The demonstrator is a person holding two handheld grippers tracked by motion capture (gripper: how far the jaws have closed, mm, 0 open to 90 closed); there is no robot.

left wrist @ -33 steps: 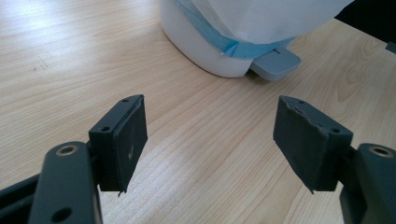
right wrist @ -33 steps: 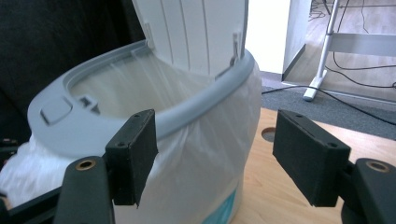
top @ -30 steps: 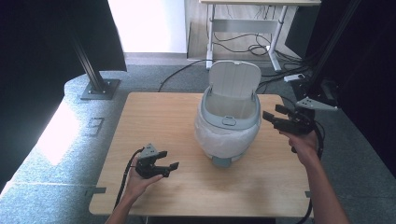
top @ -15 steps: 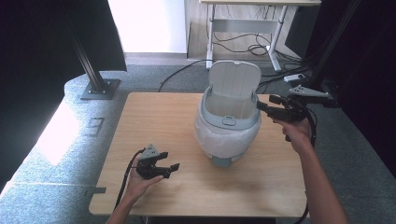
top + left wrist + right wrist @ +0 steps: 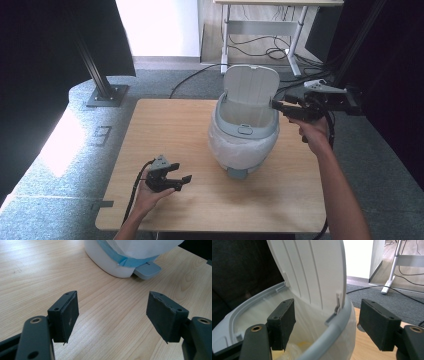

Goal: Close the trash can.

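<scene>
A white pedal bin [image 5: 244, 142] lined with a white bag stands mid-table, its grey lid [image 5: 251, 90] raised upright. My right gripper [image 5: 276, 105] is held level at the lid's right edge, jaws open. In the right gripper view the right gripper [image 5: 327, 305] straddles the bin's grey rim [image 5: 332, 327] and the lid's hinge corner [image 5: 338, 302] without touching either; something yellow [image 5: 298, 345] lies deep in the bag. My left gripper [image 5: 182, 172] rests low on the table at the front left, open and empty. The left gripper [image 5: 112, 297] faces the bin's base [image 5: 110, 262] and grey pedal [image 5: 147, 270].
The wooden table [image 5: 165, 125] has bare room left of the bin and in front of it. A dark stand [image 5: 105, 90] rises beyond the table's far left corner. A desk frame with cables [image 5: 260, 45] stands on the floor behind.
My right gripper has moved left and away from me, from beside the bin's right wall up to the raised lid's right edge. The left hand has stayed where it was.
</scene>
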